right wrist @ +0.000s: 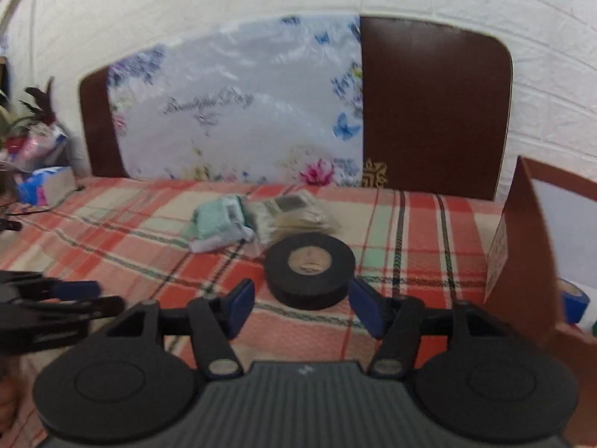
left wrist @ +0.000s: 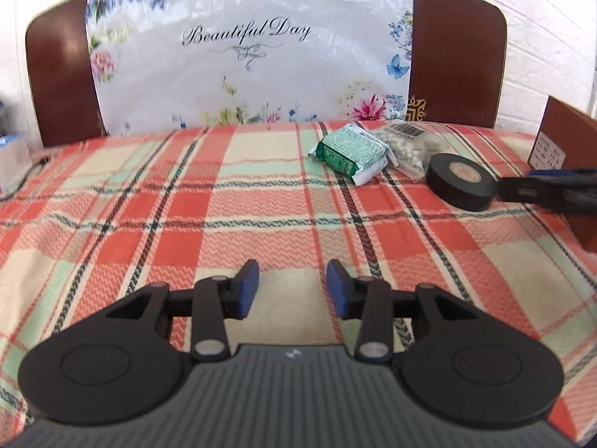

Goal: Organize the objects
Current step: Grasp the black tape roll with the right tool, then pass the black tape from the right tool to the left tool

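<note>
A black tape roll (right wrist: 309, 268) lies flat on the plaid bedcover (right wrist: 410, 224). My right gripper (right wrist: 303, 308) is open, its blue pads (right wrist: 242, 304) flanking the roll's near edge without clamping it. In the left wrist view the same black tape roll (left wrist: 462, 183) sits at the right with the right gripper (left wrist: 541, 190) beside it. Behind the roll lie a green packet (left wrist: 350, 153) and a clear bag of white beads (left wrist: 406, 145). My left gripper (left wrist: 293, 285) hovers open over bare bedcover, nothing between its fingers; it shows blurred at the left as the left gripper (right wrist: 74, 298).
A brown cardboard box (right wrist: 522, 242) stands open at the right with a blue tape roll (right wrist: 574, 298) inside. A dark headboard (left wrist: 459, 56) draped with a floral plastic sheet (left wrist: 246, 56) backs the bed. A tissue box (right wrist: 44, 186) and clutter sit at the far left.
</note>
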Tool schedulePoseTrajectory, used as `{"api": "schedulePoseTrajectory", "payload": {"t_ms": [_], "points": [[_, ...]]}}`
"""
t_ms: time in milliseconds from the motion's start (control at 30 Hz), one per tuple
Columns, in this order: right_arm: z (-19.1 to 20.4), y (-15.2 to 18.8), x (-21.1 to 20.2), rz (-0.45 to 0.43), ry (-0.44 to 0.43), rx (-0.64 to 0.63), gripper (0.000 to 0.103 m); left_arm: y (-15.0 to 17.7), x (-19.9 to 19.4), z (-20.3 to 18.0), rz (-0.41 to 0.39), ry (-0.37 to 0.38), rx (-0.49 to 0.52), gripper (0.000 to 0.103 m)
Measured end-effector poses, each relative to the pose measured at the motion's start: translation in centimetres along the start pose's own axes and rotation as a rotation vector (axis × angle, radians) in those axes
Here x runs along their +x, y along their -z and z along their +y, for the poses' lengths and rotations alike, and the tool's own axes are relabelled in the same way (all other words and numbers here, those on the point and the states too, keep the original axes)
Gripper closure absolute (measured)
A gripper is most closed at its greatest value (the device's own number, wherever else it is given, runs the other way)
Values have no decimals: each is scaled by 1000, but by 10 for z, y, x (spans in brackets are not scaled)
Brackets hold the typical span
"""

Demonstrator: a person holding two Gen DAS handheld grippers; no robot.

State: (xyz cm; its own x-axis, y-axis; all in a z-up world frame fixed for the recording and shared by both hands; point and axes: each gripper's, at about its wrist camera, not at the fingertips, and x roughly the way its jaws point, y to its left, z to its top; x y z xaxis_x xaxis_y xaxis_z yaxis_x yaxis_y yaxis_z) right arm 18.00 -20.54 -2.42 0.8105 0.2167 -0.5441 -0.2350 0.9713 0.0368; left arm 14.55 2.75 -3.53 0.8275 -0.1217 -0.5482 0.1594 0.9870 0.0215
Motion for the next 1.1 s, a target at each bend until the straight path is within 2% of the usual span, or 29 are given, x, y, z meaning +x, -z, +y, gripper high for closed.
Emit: {"api": "schedulePoseTrajectory", "payload": {"t_ms": [33, 67, 133, 167, 200, 300, 367, 533, 733, 833, 933, 967, 1000, 1100], "points": [[-3, -2, 17, 27, -10, 22, 8, 0, 2, 1, -7, 4, -7, 60], [-6, -4, 33, 52, -30, 32, 3, -1, 3, 4, -13, 14, -24, 60], [-7, -4, 59, 102, 8, 14, 5, -2, 5, 8, -20, 26, -44, 59], [-6, -6, 68, 105, 30, 3, 6, -2, 5, 7, -23, 24, -41, 59], [-4, -9, 72, 97, 27, -6, 11, -3, 6, 6, -25, 21, -38, 59], [4, -10, 76, 90, 28, -39, 22, 4, 4, 7, -28, 30, -48, 59], [4, -6, 68, 96, 33, -21, 22, 4, 4, 6, -29, 29, -44, 59], [10, 19, 24, 110, -1, -9, 22, 5, 3, 4, -29, 22, -36, 59], [15, 73, -67, 138, -51, -63, 22, 4, 3, 0, -26, -4, -1, 57], [6, 98, -110, 132, -11, -46, 22, 2, 3, -5, -16, -31, 29, 55], [-5, 113, -140, 109, 88, 5, 21, -4, -3, -17, 14, -65, 70, 58], [-10, 115, -147, 96, 114, 31, 18, -7, -8, -22, 35, -32, 54, 58], [-16, 117, -154, 77, 115, 60, 12, -11, -14, -28, 55, 40, 25, 58], [-22, 120, -166, 65, 88, 61, 12, -21, -34, -62, 110, 221, 25, 58]]}}
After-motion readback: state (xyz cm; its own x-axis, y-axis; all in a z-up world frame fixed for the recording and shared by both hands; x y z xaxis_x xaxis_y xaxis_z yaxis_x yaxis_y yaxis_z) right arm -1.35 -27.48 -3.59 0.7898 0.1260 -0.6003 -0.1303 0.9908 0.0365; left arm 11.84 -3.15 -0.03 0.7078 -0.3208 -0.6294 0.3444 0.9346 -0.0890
